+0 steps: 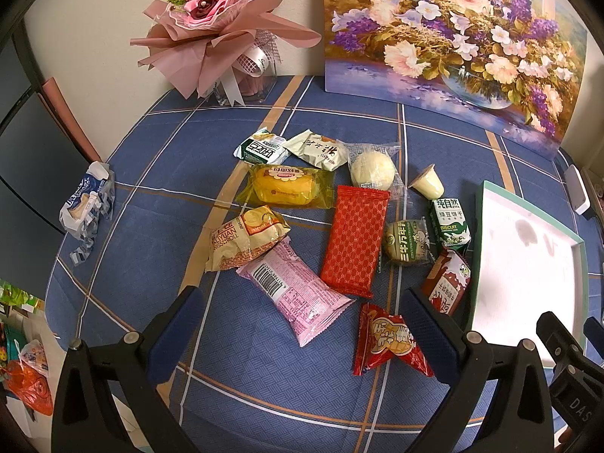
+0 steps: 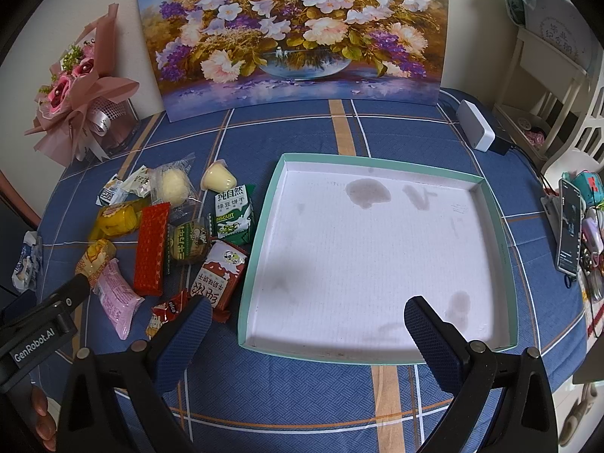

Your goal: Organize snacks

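Observation:
Several wrapped snacks lie loose on the blue checked tablecloth: a pink packet, a red patterned bar, a small red pack, a yellow cake and a green biscuit pack. My left gripper hovers open over the pink packet, holding nothing. To the right sits a shallow white tray with a teal rim, stained and with nothing in it. My right gripper stands open over the tray's near edge. The snack pile shows left of the tray.
A flower painting leans on the wall behind the table, with a pink bouquet at the back left. A crumpled blue-white wrapper lies far left. A white box and a propped phone sit at the right edge.

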